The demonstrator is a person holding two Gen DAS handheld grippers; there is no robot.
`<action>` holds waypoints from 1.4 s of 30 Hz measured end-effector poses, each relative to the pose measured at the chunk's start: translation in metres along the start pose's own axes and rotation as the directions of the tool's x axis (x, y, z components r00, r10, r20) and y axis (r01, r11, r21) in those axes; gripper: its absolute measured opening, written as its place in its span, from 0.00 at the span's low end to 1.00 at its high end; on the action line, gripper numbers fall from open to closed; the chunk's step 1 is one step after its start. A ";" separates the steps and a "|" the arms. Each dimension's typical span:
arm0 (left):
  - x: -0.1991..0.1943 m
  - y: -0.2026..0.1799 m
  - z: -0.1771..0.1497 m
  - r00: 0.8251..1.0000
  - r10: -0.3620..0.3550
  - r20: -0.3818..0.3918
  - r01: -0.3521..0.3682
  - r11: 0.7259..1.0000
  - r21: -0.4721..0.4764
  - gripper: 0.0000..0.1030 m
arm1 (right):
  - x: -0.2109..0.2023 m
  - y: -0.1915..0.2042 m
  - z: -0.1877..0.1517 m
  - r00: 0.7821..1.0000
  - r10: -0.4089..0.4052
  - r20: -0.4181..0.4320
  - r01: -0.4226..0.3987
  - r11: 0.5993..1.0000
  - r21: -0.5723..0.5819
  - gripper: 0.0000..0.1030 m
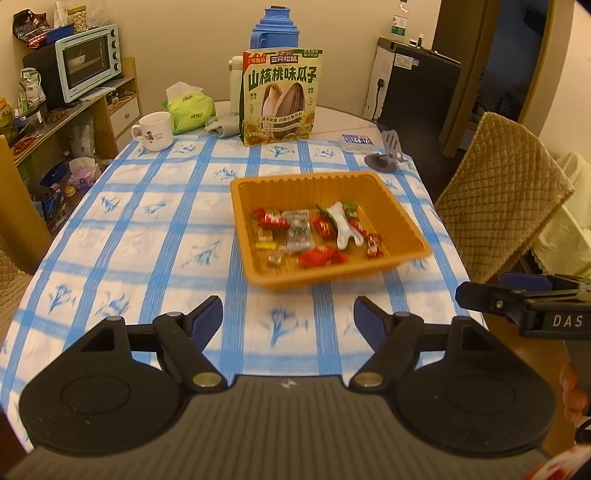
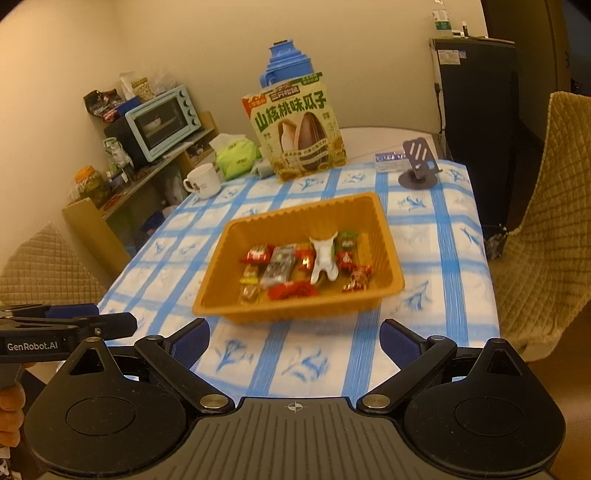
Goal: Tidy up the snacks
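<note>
Hovering over the near edge of the bench (image 1: 110, 229), the left tool (image 1: 288, 314) and the right tool (image 2: 295, 334) both stand spread wide with nothing between their jaws, low in each frame. Centre frame in both views sits the orange tray (image 1: 391, 210), on the blue-checked cloth (image 1: 177, 206), well apart from either tool.

The tray holds the gathered snacks (image 1: 314, 232): several red-wrapped sweets, a grey packet (image 1: 298, 230), a few small yellow and brown pieces along its left side, and a white bone-shaped item (image 1: 345, 227) lying across the middle. All of it lies at the near end; the far end of the tray is bare. No loose sweet shows on the cloth around it, so the sorting looks nearly or fully done.

What may be left is the tall seed bag (image 1: 280, 98), standing upright beyond the tray in the upper centre; whether it belongs with the rest is a guess. Behind it rises a blue flask (image 1: 275, 26). To the upper left are a white mug (image 1: 155, 131) and a green tissue pack (image 1: 190, 107), and to the upper right a phone stand (image 1: 386, 155). None of these touches the tray.
</note>
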State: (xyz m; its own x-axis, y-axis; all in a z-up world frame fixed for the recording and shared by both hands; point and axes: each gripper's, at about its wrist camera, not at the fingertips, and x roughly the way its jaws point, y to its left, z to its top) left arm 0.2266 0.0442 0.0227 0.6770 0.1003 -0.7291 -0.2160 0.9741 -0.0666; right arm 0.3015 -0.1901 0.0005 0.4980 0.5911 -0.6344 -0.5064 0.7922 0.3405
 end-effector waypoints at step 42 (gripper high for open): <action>-0.129 0.030 -0.144 0.996 -0.078 -0.043 0.081 0.995 0.059 0.74 | -0.098 0.113 -0.148 0.993 -0.087 -0.086 0.087 0.996 -0.007 0.95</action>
State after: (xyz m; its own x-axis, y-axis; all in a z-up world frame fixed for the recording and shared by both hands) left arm 0.0314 0.0311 0.0165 0.6609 0.0151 -0.7503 -0.1186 0.9893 -0.0846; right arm 0.0913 -0.1809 -0.0017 0.4780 0.5048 -0.7189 -0.4662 0.8394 0.2794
